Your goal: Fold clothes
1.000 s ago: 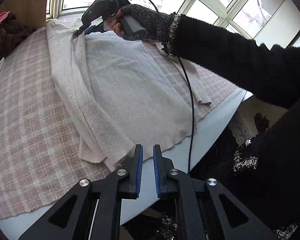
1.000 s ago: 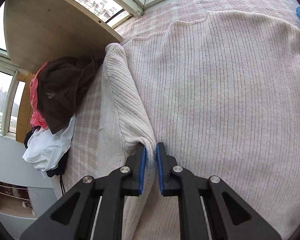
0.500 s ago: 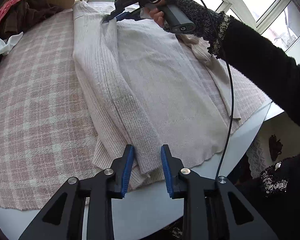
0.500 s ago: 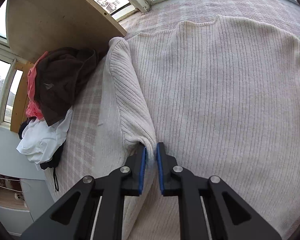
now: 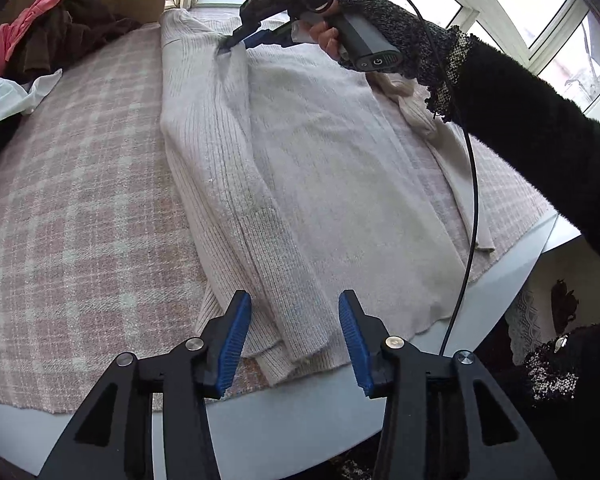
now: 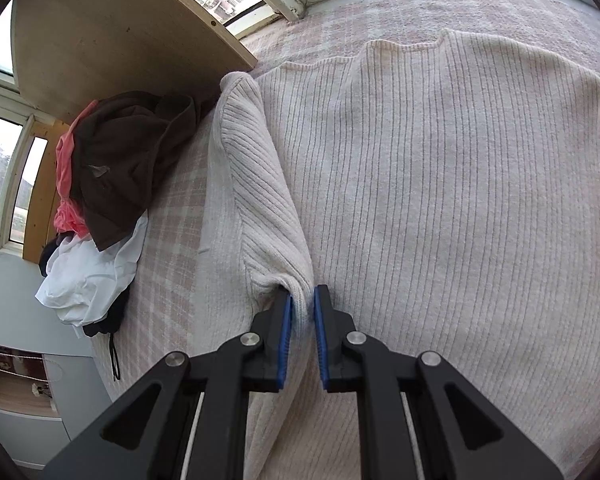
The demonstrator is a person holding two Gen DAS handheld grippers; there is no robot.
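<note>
Within the last second the left claw (image 5: 294, 336) has spread wide around the folded sleeve's cuff at the cream sweater's (image 5: 320, 168) hem, 6 o'clock on the bench (image 5: 80, 200). The right claw (image 6: 301, 320) stays pinching the shoulder fold, seemingly tight. That side's fold looks laid.

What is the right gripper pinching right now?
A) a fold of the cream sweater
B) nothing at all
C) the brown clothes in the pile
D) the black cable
A: the right gripper has its blue pads closed on a raised fold of the cream sweater, far from the brown clothes.
</note>
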